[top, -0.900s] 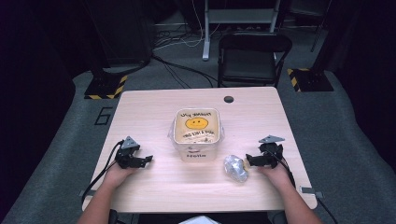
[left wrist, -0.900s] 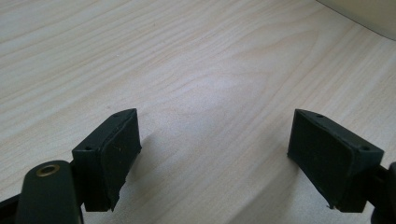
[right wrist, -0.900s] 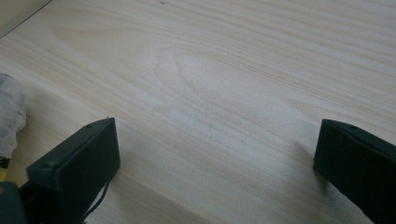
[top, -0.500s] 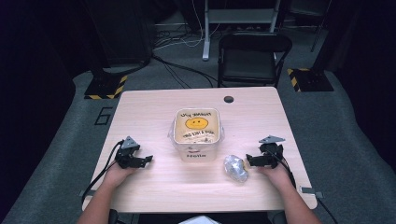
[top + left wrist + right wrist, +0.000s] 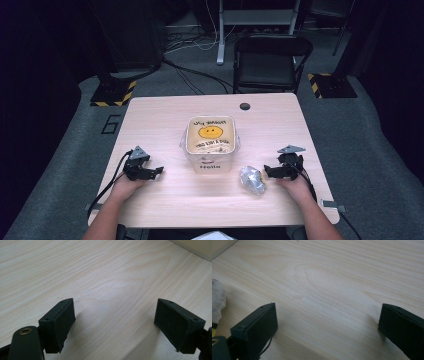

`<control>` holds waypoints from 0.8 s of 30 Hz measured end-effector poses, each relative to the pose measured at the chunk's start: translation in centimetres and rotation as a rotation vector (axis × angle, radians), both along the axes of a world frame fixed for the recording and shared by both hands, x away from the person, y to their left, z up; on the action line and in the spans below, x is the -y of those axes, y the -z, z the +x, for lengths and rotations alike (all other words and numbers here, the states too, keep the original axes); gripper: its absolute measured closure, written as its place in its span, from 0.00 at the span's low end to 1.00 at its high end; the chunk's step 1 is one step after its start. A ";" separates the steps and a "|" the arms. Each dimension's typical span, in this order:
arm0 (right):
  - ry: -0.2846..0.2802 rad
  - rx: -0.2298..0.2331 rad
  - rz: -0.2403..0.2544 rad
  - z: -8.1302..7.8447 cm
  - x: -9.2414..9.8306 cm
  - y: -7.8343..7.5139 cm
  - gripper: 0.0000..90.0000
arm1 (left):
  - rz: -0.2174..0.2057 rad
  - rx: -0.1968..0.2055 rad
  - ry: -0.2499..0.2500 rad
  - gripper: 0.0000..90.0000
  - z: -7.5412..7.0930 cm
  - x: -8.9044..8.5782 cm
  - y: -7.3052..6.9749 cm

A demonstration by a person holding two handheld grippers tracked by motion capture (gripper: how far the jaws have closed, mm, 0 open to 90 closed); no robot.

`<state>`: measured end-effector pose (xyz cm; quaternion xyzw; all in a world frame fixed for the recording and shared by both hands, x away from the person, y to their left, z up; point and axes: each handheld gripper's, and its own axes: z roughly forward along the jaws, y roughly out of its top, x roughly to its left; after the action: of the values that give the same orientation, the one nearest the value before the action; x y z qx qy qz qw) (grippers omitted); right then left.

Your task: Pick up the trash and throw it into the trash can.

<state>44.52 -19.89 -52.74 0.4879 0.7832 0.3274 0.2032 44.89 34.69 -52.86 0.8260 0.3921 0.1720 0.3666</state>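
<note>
Sitting just left of my right gripper (image 5: 272, 172), the crumpled wad (image 5: 252, 180) is the thing my next move turns on: it lies near the surface's (image 5: 165, 125) near edge, close to the jaws but not between them. In the right gripper view the wad (image 5: 217, 302) peeks in at the left edge, outside the left jaw, so I judge I must swing the jaws left before anything can close on it. It looks like a roundish, lumpy ball of clear wrap or foil, with no long axis I can make out; any approach angle should do.

My right hand is plainly the nearer one. My left gripper (image 5: 152, 172) rests well apart, on the left side, with the tub (image 5: 210, 145) between it and the wad. Both sets of jaws stand wide and released, with bare wood between them in each gripper view (image 5: 115, 322).

The tub, with a smiley lid and writing on it, stands mid-surface, just far-left of the wad and not touching it. Nothing blocks the short path from my right jaws. A chair (image 5: 270, 60) stands beyond the far edge.
</note>
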 end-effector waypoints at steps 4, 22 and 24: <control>0.008 -0.011 0.004 -0.1 0.0 -0.2 0.08 | 0.002 0.002 0.001 0.18 0.0 0.0 0.0; 0.014 0.005 0.024 -1.3 1.1 -2.9 0.27 | 0.003 0.001 0.002 0.18 0.0 0.0 0.0; 0.004 0.007 0.023 -1.4 1.2 -3.1 0.27 | 0.002 0.001 0.002 0.19 0.0 0.0 0.0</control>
<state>43.16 -21.11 -49.67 0.4904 0.7778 0.3378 0.2011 44.91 34.70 -52.85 0.8266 0.3909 0.1726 0.3661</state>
